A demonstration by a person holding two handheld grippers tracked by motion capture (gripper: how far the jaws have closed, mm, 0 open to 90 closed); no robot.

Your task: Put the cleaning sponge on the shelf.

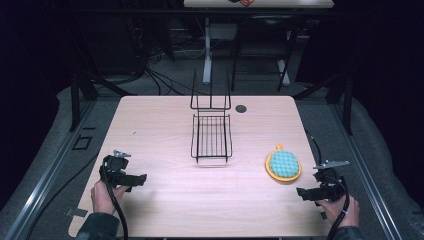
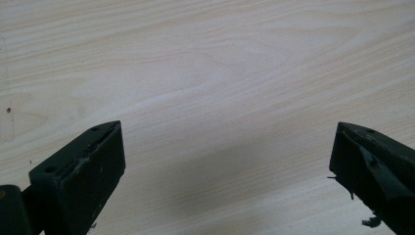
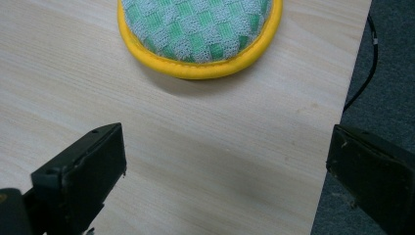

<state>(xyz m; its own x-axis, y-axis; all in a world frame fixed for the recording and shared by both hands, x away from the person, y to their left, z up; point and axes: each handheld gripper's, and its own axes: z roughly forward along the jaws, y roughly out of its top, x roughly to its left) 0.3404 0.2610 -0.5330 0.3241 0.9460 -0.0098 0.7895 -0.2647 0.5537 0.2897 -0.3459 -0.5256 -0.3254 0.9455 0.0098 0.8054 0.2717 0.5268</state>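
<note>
The pot holder (image 1: 283, 165) lies flat on the tabletop (image 1: 165, 200) near its right edge, just ahead of the right gripper (image 1: 301, 193), whose 2 fingers (image 3: 78, 176) stand apart. It looks light and soft; pinching its yellow rim (image 3: 195, 70) seems best. The left gripper (image 1: 141, 178) also gapes, empty.

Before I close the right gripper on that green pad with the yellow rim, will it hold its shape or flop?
The pad looks like padded woven cloth with a stitched rim, so probably soft and light, sagging somewhat when lifted by one edge. Lying flat on the table, it likely won't roll, though a push may slide it.
</note>
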